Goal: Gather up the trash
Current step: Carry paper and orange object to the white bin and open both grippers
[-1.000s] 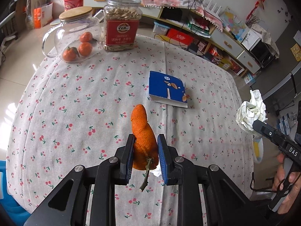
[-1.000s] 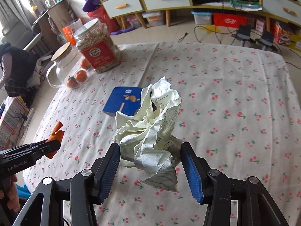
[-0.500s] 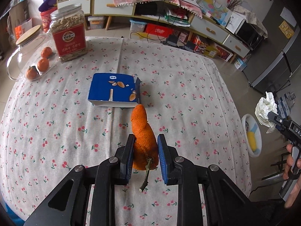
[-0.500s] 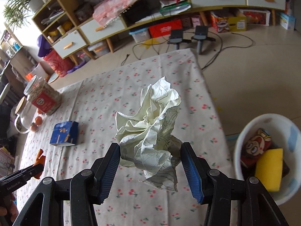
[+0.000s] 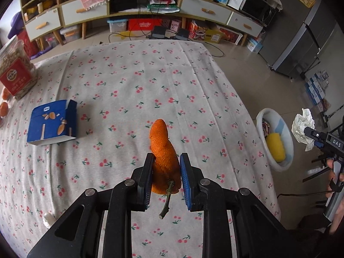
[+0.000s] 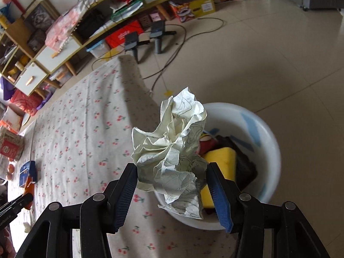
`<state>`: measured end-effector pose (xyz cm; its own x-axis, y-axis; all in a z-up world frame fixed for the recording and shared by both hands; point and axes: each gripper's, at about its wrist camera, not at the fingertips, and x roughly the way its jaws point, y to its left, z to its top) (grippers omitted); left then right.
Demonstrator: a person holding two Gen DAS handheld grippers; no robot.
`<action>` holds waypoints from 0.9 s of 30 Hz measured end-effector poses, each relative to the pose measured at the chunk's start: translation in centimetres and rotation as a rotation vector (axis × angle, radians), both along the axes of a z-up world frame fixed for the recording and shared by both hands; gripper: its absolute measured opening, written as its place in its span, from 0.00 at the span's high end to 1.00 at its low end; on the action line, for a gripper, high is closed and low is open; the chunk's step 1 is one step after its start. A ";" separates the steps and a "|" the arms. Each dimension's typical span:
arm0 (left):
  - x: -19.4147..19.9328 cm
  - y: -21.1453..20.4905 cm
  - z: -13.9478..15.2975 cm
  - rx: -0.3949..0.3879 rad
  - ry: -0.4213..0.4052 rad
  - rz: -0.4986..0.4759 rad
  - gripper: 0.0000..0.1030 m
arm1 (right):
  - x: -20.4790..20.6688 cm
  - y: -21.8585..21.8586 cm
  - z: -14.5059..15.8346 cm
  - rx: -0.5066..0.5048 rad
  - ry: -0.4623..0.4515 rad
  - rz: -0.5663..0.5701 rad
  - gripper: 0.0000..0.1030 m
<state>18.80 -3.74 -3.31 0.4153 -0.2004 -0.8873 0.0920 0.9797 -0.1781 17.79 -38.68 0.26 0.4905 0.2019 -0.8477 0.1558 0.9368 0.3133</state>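
Note:
My left gripper [image 5: 165, 167] is shut on an orange peel [image 5: 164, 150] with a stem and holds it above the table. My right gripper [image 6: 172, 180] is shut on a crumpled paper ball [image 6: 172, 150] and holds it over the near rim of a white bin [image 6: 266, 133] on the floor beside the table. The bin holds a yellow sponge [image 6: 221, 157] and dark wrappers. In the left wrist view the bin [image 5: 289, 142] stands off the table's right edge, with the paper ball [image 5: 303, 126] and right gripper [image 5: 311, 137] just right of it.
A blue carton [image 5: 51, 122] lies on the cherry-print tablecloth [image 5: 150, 81] at the left. A jar with a red label [image 5: 15, 73] stands at the far left edge. Shelves and drawers [image 5: 150, 6] line the far wall. Cables [image 6: 178, 43] lie on the floor.
Both grippers have swung right toward the table's right edge. The right gripper has carried the paper ball from over the table to over the bin. Both grips are unchanged.

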 end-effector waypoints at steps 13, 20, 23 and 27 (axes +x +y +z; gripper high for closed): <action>2.0 -14.2 -0.2 -0.048 0.003 -0.230 0.76 | 0.3 -5.8 -3.3 0.072 0.107 -0.119 0.26; 2.6 -20.8 -1.4 -0.071 0.025 -0.364 0.75 | -1.0 -8.1 -2.6 0.107 0.089 -0.176 0.23; 2.9 -22.7 -2.0 -0.069 0.028 -0.394 0.75 | -1.9 -9.1 -2.2 0.109 0.086 -0.201 0.23; 3.5 -24.1 -2.7 -0.067 0.031 -0.405 0.75 | -2.9 -9.9 -1.7 0.116 0.080 -0.221 0.23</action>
